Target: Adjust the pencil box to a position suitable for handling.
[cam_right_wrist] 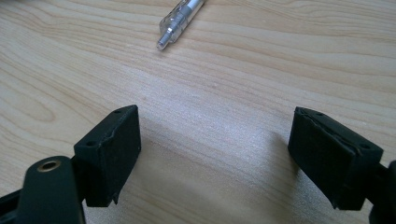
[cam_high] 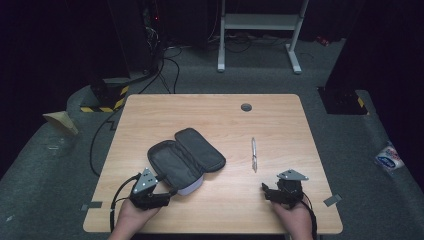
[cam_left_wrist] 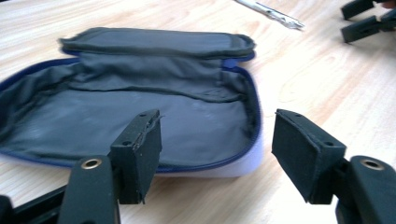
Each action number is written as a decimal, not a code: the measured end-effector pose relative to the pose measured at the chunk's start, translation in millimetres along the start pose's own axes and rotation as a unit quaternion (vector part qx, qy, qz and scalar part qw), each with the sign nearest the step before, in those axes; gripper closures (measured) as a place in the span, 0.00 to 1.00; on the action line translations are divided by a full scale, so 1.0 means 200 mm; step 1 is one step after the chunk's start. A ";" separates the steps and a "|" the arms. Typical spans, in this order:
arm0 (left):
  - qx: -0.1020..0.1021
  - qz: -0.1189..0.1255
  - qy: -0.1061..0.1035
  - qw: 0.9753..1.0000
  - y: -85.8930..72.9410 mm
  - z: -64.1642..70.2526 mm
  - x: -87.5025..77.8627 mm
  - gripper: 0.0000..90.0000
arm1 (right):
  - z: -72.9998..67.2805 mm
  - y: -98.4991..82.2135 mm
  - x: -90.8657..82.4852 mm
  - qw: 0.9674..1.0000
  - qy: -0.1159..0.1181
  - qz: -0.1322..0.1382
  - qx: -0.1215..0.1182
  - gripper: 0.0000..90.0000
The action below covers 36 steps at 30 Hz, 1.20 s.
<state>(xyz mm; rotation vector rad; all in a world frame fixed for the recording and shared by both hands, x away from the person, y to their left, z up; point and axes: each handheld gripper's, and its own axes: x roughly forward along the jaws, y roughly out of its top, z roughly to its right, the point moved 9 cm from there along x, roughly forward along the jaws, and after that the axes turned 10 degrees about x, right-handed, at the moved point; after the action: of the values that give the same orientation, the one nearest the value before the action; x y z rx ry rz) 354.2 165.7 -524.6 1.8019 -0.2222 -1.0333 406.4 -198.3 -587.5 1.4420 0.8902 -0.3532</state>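
A dark grey pencil pouch (cam_high: 185, 157) with a blue zip lies unzipped and spread flat on the wooden table (cam_high: 225, 115), left of centre. In the left gripper view its grey lining (cam_left_wrist: 140, 107) faces up and looks bare. My left gripper (cam_high: 171, 192) sits at the pouch's near corner, and its jaws (cam_left_wrist: 217, 149) stand open around that lavender edge without pressing it. A clear pen (cam_high: 254, 154) lies right of the pouch. My right gripper (cam_high: 265, 190) rests near the front edge, open (cam_right_wrist: 215, 154) over bare wood, with the pen's tip (cam_right_wrist: 182, 21) just ahead of it.
A grey grommet (cam_high: 246, 107) sits in the tabletop near the far edge. Beyond the table stand a white desk frame (cam_high: 260, 30) and cables on the grey floor. A blue-and-white packet (cam_high: 389, 157) lies on the floor at the right.
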 end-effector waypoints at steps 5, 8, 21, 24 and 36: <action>0.013 -0.009 -0.009 1.000 -0.01 0.05 0.04 0.40 | 0.00 0.00 0.00 1.000 0.000 0.000 0.000 0.19; 0.014 -0.015 -0.013 1.000 -0.02 0.07 0.07 0.43 | 0.00 0.00 0.00 1.000 0.000 0.000 0.000 0.18; 0.013 -0.023 -0.012 1.000 -0.01 0.12 0.14 0.73 | 0.00 0.00 0.00 1.000 0.000 0.000 0.000 0.19; 0.022 -0.025 -0.006 0.999 0.00 0.13 0.15 0.80 | 0.00 0.00 0.00 1.000 0.000 0.000 0.001 0.18; 0.043 -0.016 -0.012 0.999 0.07 0.23 0.23 0.94 | 0.00 0.00 0.00 1.000 0.000 0.000 0.001 0.19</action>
<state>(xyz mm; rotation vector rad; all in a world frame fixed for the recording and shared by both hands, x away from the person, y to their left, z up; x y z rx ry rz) 353.2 102.4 -544.6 1.8772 -0.2569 -1.0828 406.2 -198.1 -587.4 1.4434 0.8911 -0.3534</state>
